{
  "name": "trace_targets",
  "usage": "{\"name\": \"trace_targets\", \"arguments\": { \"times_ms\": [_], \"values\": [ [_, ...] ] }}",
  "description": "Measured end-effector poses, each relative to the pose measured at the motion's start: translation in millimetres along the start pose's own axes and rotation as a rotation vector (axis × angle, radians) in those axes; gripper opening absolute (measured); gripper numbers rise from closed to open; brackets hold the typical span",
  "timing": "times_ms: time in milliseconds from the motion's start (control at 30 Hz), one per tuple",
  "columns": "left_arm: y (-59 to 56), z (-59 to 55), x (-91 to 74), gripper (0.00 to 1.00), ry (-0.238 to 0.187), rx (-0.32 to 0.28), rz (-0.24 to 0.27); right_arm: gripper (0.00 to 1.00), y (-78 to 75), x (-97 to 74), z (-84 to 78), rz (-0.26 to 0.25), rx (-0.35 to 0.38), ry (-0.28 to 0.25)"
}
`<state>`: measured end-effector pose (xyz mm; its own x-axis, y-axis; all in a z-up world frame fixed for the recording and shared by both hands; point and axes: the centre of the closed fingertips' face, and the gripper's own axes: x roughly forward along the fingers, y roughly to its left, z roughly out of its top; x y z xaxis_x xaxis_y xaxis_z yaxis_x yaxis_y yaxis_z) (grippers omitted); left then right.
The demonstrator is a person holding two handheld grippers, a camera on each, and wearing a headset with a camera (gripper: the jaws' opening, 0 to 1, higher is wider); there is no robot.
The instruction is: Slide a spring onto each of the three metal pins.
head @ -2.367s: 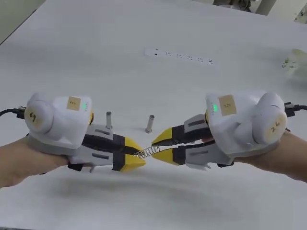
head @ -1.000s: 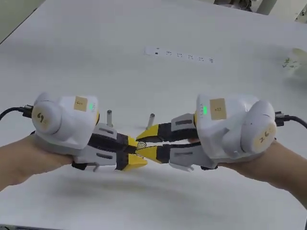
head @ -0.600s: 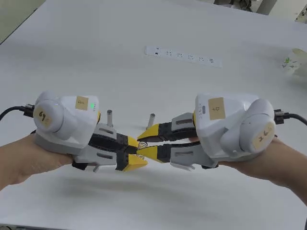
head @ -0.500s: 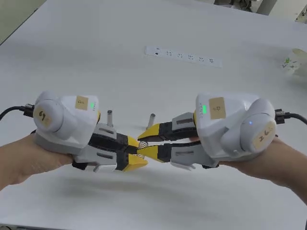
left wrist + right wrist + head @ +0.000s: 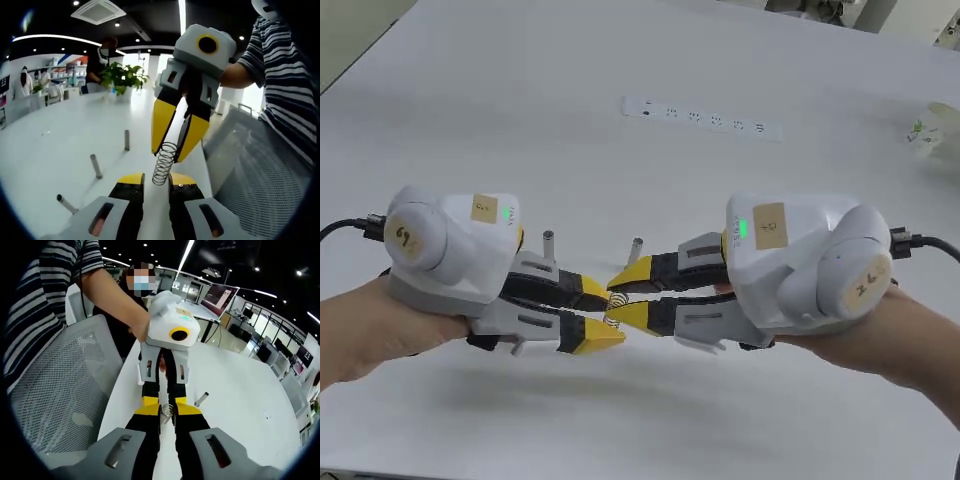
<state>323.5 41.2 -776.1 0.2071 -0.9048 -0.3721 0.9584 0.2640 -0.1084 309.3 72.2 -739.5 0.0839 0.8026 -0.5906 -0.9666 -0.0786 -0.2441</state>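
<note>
A small metal spring [image 5: 617, 300] hangs in the air between my two grippers, just above the white table [image 5: 620, 170]. My left gripper [image 5: 610, 316] is shut on one end of the spring [image 5: 164, 162]. My right gripper [image 5: 612, 304] faces it nose to nose, its yellow jaws closed on the other end [image 5: 167, 409]. In the left gripper view the right gripper [image 5: 170, 152] comes down from above. Two metal pins [image 5: 548, 243] [image 5: 636, 248] stand just behind the jaws. All three pins [image 5: 127, 140] [image 5: 95, 166] [image 5: 65, 204] stand bare.
A white power strip [image 5: 700, 117] lies at the far middle of the table. A small greenish object [image 5: 928, 132] sits at the far right edge. A white mesh chair [image 5: 250, 165] stands beside the table. A person [image 5: 102, 55] stands near a plant [image 5: 122, 77].
The right gripper has moved left toward the left gripper, and its jaws have slid further over the spring and narrowed on it. The left gripper has kept its hold.
</note>
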Motion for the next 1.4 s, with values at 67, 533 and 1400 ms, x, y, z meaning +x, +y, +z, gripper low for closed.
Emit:
{"name": "trace_targets", "arguments": {
  "times_ms": [67, 533, 1400],
  "values": [
    [1.5, -0.7, -2.1, 0.13, 0.001, -0.005, 0.004, 0.07, -1.0, -0.2, 0.0, -0.004, -0.001, 0.0],
    [10.3, -2.6, -16.2, 0.23, -0.014, -0.03, 0.052, 0.07, -4.8, -0.8, -2.5, -0.013, 0.001, 0.008],
    [23.9, -18.2, -53.9, 0.45, -0.031, -0.099, 0.161, 0.07, -8.5, -0.7, -11.5, -0.026, -0.014, 0.037]
  ]
}}
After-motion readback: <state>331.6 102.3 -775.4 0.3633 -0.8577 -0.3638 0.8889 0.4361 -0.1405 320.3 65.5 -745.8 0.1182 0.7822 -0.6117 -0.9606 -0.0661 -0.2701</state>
